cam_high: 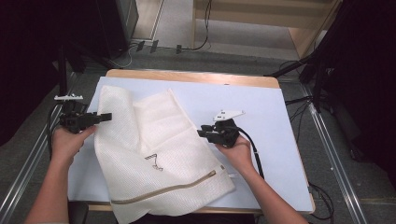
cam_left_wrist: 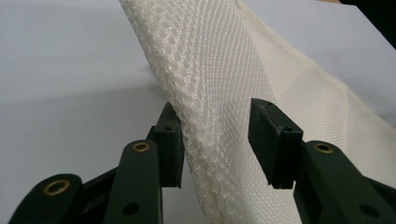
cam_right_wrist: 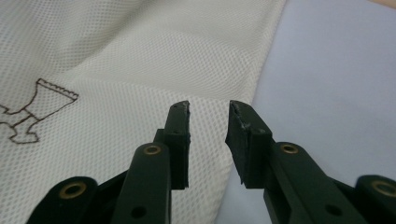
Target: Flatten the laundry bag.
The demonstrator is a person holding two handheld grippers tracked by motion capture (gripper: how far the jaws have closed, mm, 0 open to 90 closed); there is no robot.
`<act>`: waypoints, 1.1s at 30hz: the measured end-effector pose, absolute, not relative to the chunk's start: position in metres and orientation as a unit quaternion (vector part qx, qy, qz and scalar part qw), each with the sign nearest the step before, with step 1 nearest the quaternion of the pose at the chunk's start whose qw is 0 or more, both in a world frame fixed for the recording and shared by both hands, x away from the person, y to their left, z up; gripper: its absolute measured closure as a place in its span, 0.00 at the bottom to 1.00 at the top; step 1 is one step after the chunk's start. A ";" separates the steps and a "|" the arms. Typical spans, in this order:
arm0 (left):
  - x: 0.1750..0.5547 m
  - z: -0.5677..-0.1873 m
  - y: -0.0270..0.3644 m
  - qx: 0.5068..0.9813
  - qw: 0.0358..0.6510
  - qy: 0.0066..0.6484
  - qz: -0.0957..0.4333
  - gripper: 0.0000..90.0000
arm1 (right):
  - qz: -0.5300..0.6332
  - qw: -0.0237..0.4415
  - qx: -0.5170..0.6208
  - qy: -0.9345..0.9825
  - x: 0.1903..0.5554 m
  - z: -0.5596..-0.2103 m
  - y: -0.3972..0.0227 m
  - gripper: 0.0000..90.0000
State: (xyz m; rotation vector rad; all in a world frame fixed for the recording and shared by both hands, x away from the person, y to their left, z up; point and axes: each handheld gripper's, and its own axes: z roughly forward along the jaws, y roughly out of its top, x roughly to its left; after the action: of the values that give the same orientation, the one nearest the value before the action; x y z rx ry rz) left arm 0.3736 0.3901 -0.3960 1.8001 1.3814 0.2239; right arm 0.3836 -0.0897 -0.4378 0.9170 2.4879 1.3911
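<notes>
On table (cam_high: 280,107): mesh bag (cam_high: 154,158), folded. Left gripper (cam_left_wrist: 215,140) straddles its raised edge, pads not pressing. Right gripper (cam_right_wrist: 208,140) part-open over bag's side edge (nothing held).

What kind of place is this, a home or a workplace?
Probably a lab or recording studio, not a home: black stands and cables ring the table, where a white mesh laundry bag lies.

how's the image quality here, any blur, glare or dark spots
High view: even light on the mesh bag, surroundings near black, picture slightly soft. Left gripper view: the weave is sharp by the left gripper, softer farther off. Right gripper view: no glare, right gripper crisp.
</notes>
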 end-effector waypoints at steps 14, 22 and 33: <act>0.364 -0.398 0.396 0.715 0.411 0.559 0.086 0.57 | 0.439 0.062 0.324 0.836 0.423 -0.462 -0.066 0.58; 0.364 -0.399 0.396 0.714 0.412 0.561 0.085 0.57 | 0.413 0.052 0.322 0.850 0.426 -0.476 -0.048 0.68; 0.370 -0.399 0.390 0.718 0.412 0.555 0.081 0.57 | 0.397 0.061 0.333 0.853 0.424 -0.468 -0.053 0.97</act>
State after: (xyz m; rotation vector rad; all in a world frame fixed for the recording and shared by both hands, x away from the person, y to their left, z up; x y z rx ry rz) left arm 0.3698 0.3902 -0.3991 1.8067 1.3951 0.2050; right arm 0.4239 -0.0533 -0.4676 1.0076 2.5818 1.1997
